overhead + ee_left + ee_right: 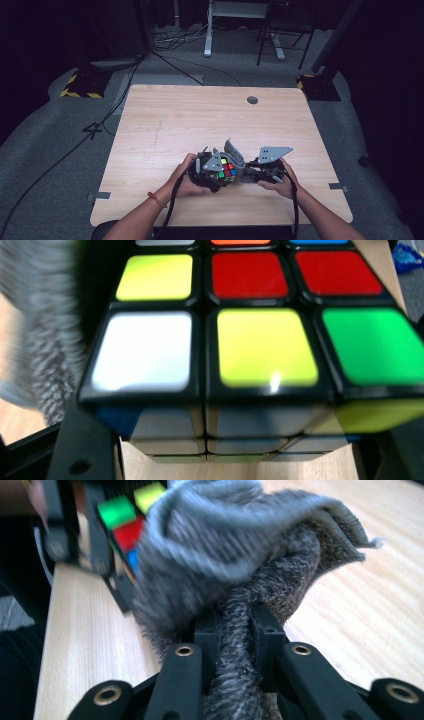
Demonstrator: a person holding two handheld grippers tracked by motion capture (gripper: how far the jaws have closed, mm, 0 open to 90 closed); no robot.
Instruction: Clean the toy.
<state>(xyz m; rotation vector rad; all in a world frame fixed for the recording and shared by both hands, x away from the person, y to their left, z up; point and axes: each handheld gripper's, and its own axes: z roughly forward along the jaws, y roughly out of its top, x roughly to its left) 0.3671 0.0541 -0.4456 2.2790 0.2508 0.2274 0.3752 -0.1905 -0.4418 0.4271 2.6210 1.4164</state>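
a grey cloth (pixel 235 580) is pinched tight between the jaws of the right gripper (pixel 235 630); its bunched folds are pressed against a side of the colour cube (pixel 260 340); the cube is clamped between the nearly closed jaws of the left gripper (pixel 212 172), its white, yellow, green and red tiles seen close in the left gripper view; cube and cloth are held together just above the wooden surface (pixel 200 115), near its front edge; both grippers are carried by hands from below.

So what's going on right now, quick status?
Left gripper shut on puzzle cube. Right gripper shut on grey cloth, cloth against the cube. Wooden table around them; nothing in the way.
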